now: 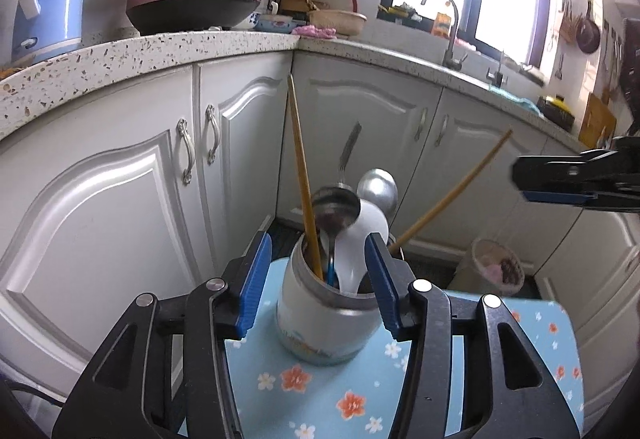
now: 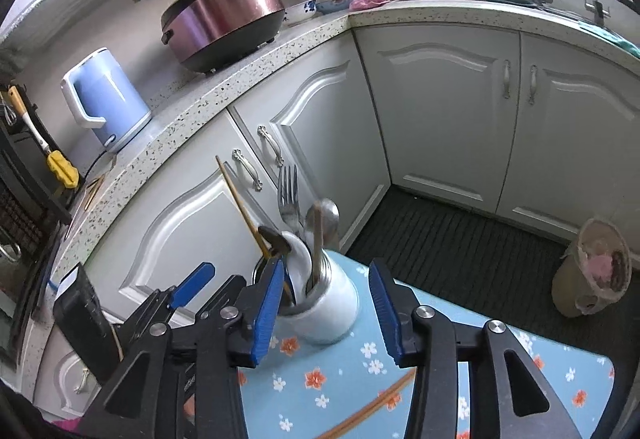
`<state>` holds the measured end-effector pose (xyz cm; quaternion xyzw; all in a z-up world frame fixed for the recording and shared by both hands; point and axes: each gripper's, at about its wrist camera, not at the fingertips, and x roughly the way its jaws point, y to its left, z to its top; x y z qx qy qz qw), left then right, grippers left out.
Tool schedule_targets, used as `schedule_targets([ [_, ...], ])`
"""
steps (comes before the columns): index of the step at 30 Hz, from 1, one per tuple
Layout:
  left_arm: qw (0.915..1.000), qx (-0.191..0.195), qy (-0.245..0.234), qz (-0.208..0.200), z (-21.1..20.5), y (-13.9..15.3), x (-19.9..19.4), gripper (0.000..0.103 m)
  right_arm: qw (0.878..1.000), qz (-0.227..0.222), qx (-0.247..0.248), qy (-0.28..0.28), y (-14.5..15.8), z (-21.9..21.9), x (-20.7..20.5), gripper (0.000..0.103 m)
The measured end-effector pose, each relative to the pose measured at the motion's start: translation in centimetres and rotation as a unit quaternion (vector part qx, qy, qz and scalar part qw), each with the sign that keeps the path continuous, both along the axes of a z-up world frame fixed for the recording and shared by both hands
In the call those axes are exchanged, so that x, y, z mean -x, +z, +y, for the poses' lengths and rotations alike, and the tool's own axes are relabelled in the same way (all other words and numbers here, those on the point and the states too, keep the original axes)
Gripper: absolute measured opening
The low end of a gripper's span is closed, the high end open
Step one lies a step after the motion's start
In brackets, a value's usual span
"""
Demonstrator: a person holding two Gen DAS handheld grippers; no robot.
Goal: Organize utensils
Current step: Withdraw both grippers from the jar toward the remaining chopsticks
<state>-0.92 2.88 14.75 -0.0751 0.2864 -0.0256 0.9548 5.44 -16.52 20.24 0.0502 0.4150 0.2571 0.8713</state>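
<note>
Both grippers, left (image 1: 318,271) and right (image 2: 326,295), half-open and empty; utensils mostly in the holder (image 2: 330,305) near the mat's (image 2: 500,351) far edge; one chopstick (image 2: 372,405) left on mat, so nearly done.

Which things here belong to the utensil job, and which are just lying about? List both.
Job: utensil holder, chopsticks, fork, metal spoons, white spoon, loose chopstick.
Lying about: kettle, rice cooker, bin.

From my right wrist, the brown wooden chopstick (image 2: 372,405) on the flowered blue mat (image 2: 344,371) runs behind my gripper's arm, possibly a pair.
</note>
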Motion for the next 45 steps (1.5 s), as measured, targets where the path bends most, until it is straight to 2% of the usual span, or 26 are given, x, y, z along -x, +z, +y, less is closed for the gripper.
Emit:
schedule_targets([
  [4, 0.9997, -0.009, -0.008, 0.021, -0.7, -0.6, 0.7, 0.048, 1.0, 0.004, 0.007, -0.012, -0.9, -1.7, 2.3, 0.043],
  [7, 0.999, -0.016, -0.018, 0.037, -1.4, -1.2, 1.2, 0.049, 0.999, 0.019, 0.035, -0.029, -2.9, -2.8, 3.9, 0.044],
  [13, 0.9954, -0.025, -0.045, 0.08, -2.5, -2.9, 2.6, 0.049, 0.991, 0.064, 0.096, -0.061, -10.2, -4.3, 6.7, 0.044],
  [17, 0.9906, -0.04, -0.061, 0.115, -3.4, -4.8, 3.5, 0.049, 0.987, 0.097, 0.106, -0.068, -14.9, -3.7, 7.9, 0.044],
  [20, 0.9847, -0.032, -0.075, 0.154, -3.8, -6.3, 3.6, 0.049, 0.987, 0.1, 0.111, -0.065, -16.6, -2.7, 8.4, 0.044],
  [24, 0.9783, -0.033, -0.084, 0.187, -3.9, -7.6, 3.8, 0.049, 0.986, 0.095, 0.129, -0.053, -17.7, -0.7, 8.8, 0.044],
  [27, 0.977, -0.032, -0.078, 0.196, -3.5, -8.0, 3.9, 0.049, 0.983, 0.092, 0.155, -0.044, -18.5, 0.8, 8.9, 0.044],
  [33, 0.9754, -0.025, -0.073, 0.206, -3.2, -8.4, 3.3, 0.049, 0.982, 0.079, 0.171, -0.024, -18.9, 0.7, 9.5, 0.044],
  [37, 0.9738, -0.024, -0.084, 0.21, -3.6, -8.5, 3.4, 0.049, 0.964, 0.076, 0.255, -0.023, -19.1, -1.0, 9.8, 0.044],
  [39, 0.9724, -0.026, -0.092, 0.213, -4.0, -8.6, 3.5, 0.049, 0.974, 0.092, 0.205, -0.038, -18.7, -2.8, 9.8, 0.045],
  [41, 0.9713, -0.027, -0.098, 0.215, -4.5, -8.7, 3.4, 0.049, 0.982, 0.12, 0.135, -0.055, -18.4, -4.3, 9.6, 0.045],
  [44, 0.9701, -0.032, -0.102, 0.218, -5.0, -8.8, 3.2, 0.049, 0.984, 0.142, 0.09, -0.06, -18.7, -4.2, 9.4, 0.045],
  [45, 0.9698, -0.031, -0.101, 0.22, -5.0, -8.8, 3.2, 0.049, 0.984, 0.145, 0.088, -0.055, -18.9, -3.8, 9.3, 0.045],
])
